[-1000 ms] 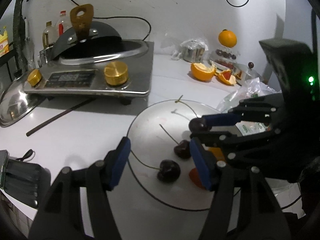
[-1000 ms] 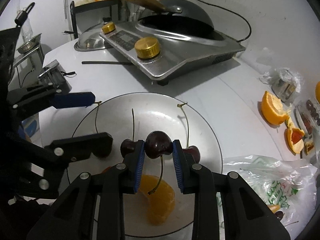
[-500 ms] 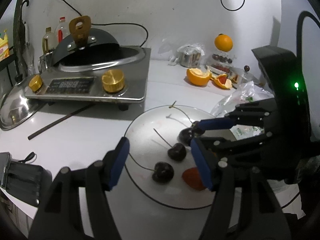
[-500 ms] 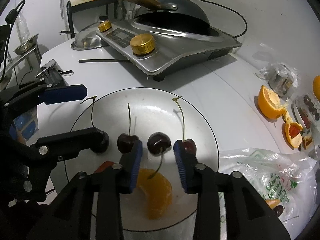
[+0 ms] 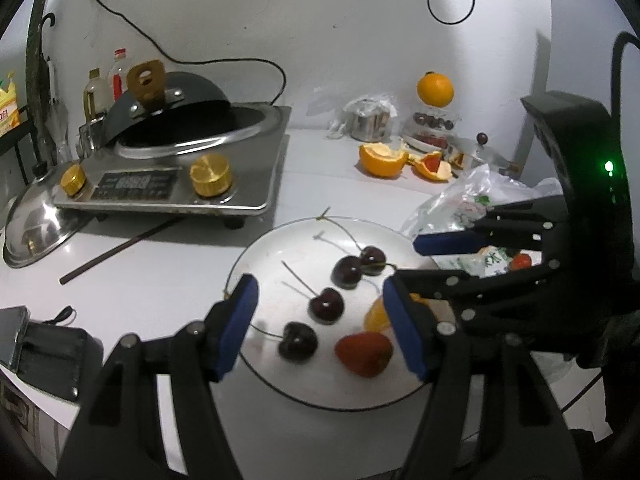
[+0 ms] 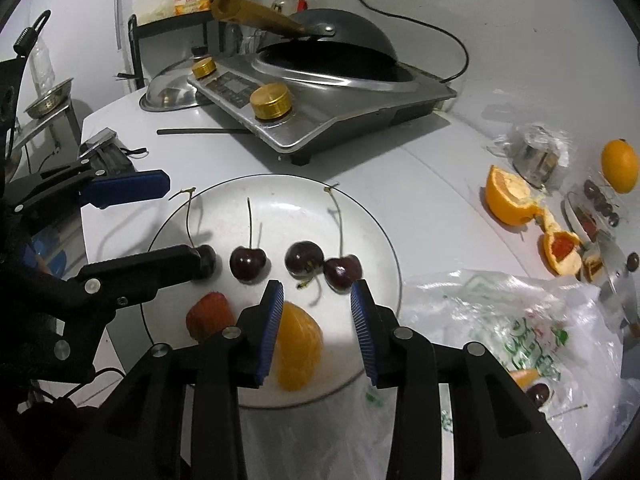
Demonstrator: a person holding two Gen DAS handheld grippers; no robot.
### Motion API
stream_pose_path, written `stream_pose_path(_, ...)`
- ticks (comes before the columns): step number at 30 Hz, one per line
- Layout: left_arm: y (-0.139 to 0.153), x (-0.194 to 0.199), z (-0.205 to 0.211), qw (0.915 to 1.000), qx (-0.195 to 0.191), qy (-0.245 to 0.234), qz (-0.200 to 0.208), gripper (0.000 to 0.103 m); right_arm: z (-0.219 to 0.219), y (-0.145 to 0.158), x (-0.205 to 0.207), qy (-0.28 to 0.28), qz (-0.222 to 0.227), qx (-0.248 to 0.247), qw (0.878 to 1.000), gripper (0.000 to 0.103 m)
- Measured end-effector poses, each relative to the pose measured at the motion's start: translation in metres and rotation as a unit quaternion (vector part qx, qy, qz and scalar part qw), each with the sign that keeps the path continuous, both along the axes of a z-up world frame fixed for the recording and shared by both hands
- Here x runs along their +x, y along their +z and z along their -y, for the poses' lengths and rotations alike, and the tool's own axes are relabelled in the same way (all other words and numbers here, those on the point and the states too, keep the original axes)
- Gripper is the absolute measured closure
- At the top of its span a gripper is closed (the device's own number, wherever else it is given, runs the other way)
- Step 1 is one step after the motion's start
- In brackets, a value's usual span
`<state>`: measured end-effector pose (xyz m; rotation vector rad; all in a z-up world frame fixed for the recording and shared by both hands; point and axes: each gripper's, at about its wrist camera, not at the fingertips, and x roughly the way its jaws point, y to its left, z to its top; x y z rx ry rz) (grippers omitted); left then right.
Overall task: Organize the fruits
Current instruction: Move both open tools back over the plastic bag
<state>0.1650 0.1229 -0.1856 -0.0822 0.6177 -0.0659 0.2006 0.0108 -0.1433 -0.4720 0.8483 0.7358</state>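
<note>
Several dark cherries [image 6: 248, 262] with long stems lie in a row on the white plate [image 6: 288, 212]. In front of them lie a strawberry [image 6: 210, 316] and an orange segment [image 6: 300, 344]. My right gripper [image 6: 318, 320] hovers open above the segment with nothing between its blue pads, just short of the nearest cherry [image 6: 304, 258]. My left gripper [image 5: 320, 328] stands open over the plate's near side, above a cherry [image 5: 296, 340] and the strawberry [image 5: 362, 354], gripping neither. One left finger hides a cherry in the right wrist view.
An induction cooker with a wok [image 6: 320, 92] stands behind the plate, with a dark stick [image 5: 120, 248] and a metal lid [image 5: 32, 220] beside it. A plastic bag [image 6: 500, 320] lies right of the plate. Cut oranges [image 6: 508, 200] and a whole orange [image 6: 619, 166] sit further right.
My right gripper let go of the cherry it held; that cherry now lies on the plate. The right gripper's jaws opened and both grippers drew back a little from the plate.
</note>
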Motion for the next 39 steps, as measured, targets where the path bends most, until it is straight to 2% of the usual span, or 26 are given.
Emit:
stream_pose_path(18, 0.007, -0.004, 0.044, 0.9998, 0.003, -0.020, 0.001, 0.036, 0.051, 0.016, -0.018, -0.033, 0.017, 0.019, 0.999, 0.066)
stream_pose_path(39, 0.008, 0.012, 0.112, 0.9973, 0.023, -0.068, -0.011, 0.035, 0.136, 0.019, -0.018, -0.099, 0.021, 0.037, 0.994, 0.066)
